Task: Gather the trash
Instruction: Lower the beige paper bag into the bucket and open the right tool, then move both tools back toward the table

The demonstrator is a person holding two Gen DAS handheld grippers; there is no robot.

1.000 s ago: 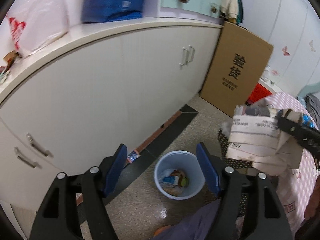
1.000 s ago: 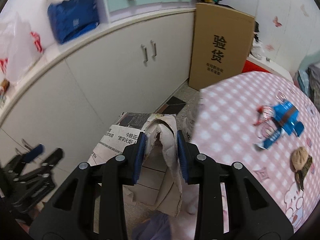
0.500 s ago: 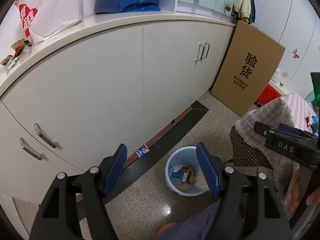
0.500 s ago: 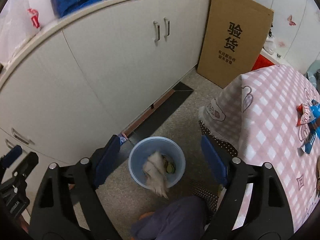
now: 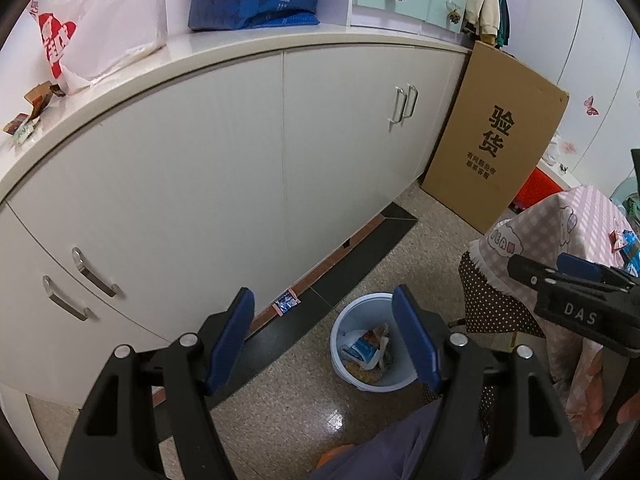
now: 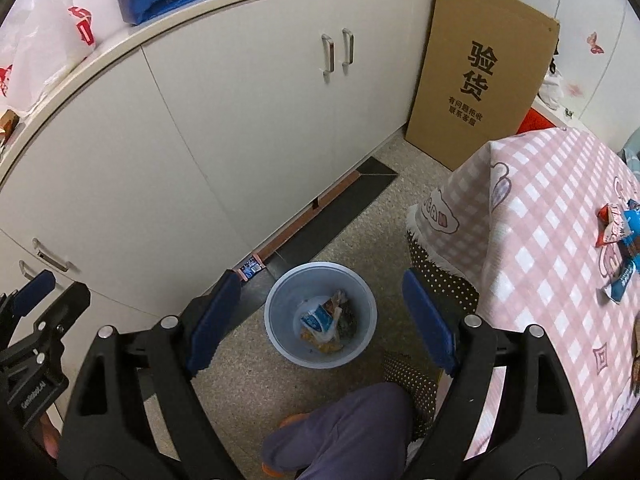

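A pale blue bin (image 6: 280,320) stands on the floor, with crumpled paper and packets (image 6: 324,320) lying inside it. My right gripper (image 6: 322,276) hovers above it, open, with nothing between its blue pads. My left gripper (image 5: 322,296) is open and empty too, and the bin (image 5: 372,382) shows just past its right finger. Each gripper appears in the other's view: the right gripper (image 5: 560,276) at the right, the left gripper (image 6: 44,292) at the left. Red and blue wrappers (image 6: 618,232) lie on the pink checked table (image 6: 540,208). A small blue wrapper (image 6: 252,269) lies on the floor by the cabinet base.
White cabinets (image 5: 240,160) run along the left and back. A tall cardboard box (image 6: 476,72) leans at the far end. The table's edge hangs close to the bin's right side. A person's leg in purple trousers (image 6: 344,432) is at the bottom.
The right gripper held crumpled paper and cardboard; its jaws opened and the wad dropped into the bin. The left gripper stayed open and the bin now holds more trash.
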